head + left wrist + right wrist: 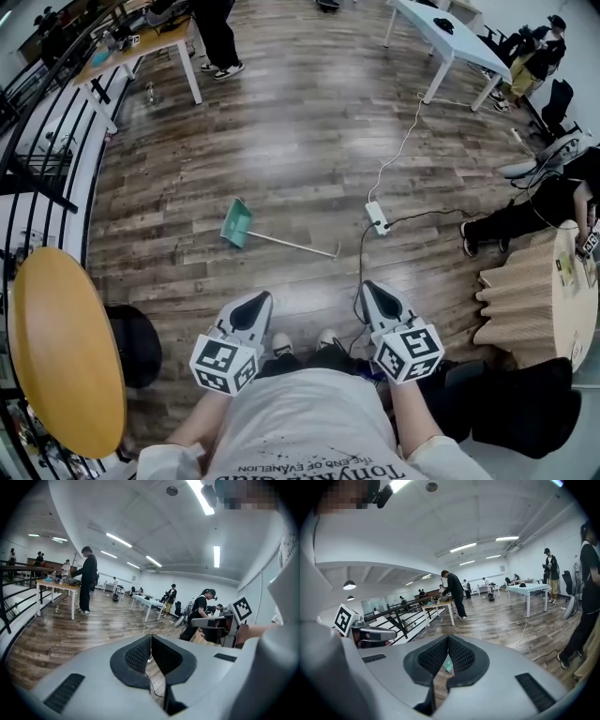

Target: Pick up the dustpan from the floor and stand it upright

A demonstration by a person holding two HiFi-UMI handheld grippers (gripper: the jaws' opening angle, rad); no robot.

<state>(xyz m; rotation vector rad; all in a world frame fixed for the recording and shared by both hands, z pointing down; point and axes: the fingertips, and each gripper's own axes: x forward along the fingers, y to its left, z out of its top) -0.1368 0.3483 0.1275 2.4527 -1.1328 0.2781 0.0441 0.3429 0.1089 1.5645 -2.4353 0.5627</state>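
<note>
A person in a grey printed T-shirt (309,422) is standing on a brown wood-plank floor (300,131), holding the left tongs (257,300) and the right tongs (371,289) low in front of the body, both angling slightly downward. Both tongs are sitting clenched on nothing, their black ribbed pads (138,656) meeting at the tips. The teal plastic dustpan with a long thin metal handle (236,223) is lying flat on the floor ahead of the person, well apart from both tongs, its pan lying to the left and its handle running off to the right. A white power strip (377,217) with its trailing cable is lying near the handle's far end. A round yellow wooden tabletop (61,356) is showing at the left edge. Farther back, a long white tabletop (469,47) is standing on the same floor, with other people standing and sitting around the room.
</note>
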